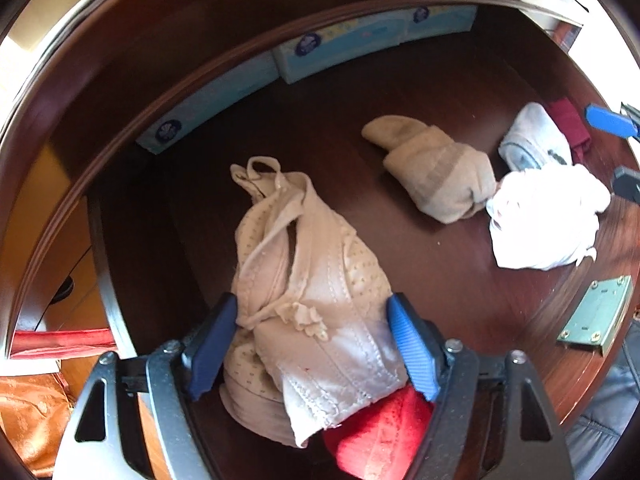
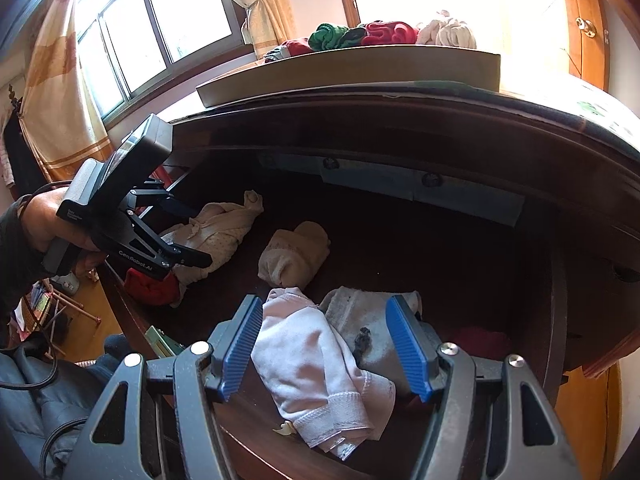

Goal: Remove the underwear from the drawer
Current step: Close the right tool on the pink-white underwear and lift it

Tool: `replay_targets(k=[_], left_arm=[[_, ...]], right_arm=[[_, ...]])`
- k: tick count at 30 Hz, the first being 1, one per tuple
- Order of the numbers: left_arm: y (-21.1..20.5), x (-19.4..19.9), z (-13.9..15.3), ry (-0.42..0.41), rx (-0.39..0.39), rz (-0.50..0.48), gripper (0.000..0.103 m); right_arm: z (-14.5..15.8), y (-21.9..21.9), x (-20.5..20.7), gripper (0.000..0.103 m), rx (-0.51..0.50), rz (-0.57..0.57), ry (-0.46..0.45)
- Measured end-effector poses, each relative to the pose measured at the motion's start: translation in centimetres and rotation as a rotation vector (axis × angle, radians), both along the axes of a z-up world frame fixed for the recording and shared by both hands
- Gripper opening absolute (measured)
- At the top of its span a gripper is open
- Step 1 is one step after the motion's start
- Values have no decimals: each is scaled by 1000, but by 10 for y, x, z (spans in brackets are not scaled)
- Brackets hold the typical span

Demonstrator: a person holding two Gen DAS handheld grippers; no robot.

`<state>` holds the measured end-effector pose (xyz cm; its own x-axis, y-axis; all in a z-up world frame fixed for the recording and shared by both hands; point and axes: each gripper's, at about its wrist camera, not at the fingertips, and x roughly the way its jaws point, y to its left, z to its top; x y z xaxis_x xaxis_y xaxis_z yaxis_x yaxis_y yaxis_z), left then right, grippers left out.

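A dark wooden drawer (image 1: 400, 92) stands open with several garments inside. My left gripper (image 1: 312, 344) is open, its blue pads either side of a cream bra (image 1: 304, 264) that lies partly over a red garment (image 1: 380, 436). My right gripper (image 2: 324, 348) is open, its pads astride a white pair of underwear (image 2: 316, 376) next to a grey-white folded garment (image 2: 360, 312). A beige rolled garment (image 1: 436, 172) lies mid-drawer; it also shows in the right wrist view (image 2: 292, 256). The left gripper (image 2: 176, 236) shows over the bra (image 2: 216, 232) in the right wrist view.
Blue tissue boxes (image 1: 320, 48) line the drawer's back wall. A brass lock plate (image 1: 596, 316) sits on the front edge. The desk top (image 2: 400, 104) overhangs the drawer and carries a flat box (image 2: 352, 72) with piled clothes (image 2: 384, 32). A dark red cloth (image 1: 568, 120) lies far right.
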<state>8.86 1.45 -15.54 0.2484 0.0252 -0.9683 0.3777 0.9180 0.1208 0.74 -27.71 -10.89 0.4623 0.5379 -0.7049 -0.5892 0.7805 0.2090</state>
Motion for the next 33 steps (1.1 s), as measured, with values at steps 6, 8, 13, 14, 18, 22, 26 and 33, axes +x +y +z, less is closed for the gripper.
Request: replay_targets(k=[6, 8, 13, 14, 18, 22, 26, 33], left_arm=[[0, -9, 8, -28, -20, -35, 48], [0, -13, 14, -39, -50, -29, 36], [7, -19, 31, -90, -158, 15, 16], [8, -20, 36, -104, -190, 30, 12], [7, -25, 51, -157, -284, 53, 4], [3, -27, 57, -180, -346, 59, 4], [-1, -23, 67, -171, -308, 50, 4], [22, -23, 68, -171, -306, 103, 46]], right_arm=[[0, 2, 2, 66, -11, -2, 0], [-1, 3, 2, 66, -20, 1, 1], [-4, 6, 4, 66, -54, 7, 9], [-4, 7, 4, 66, -62, 10, 10], [-6, 11, 3, 66, -121, 34, 8], [-4, 16, 4, 66, -164, 70, 13], [-6, 23, 7, 66, -208, 114, 25], [-11, 39, 16, 66, -276, 206, 75]])
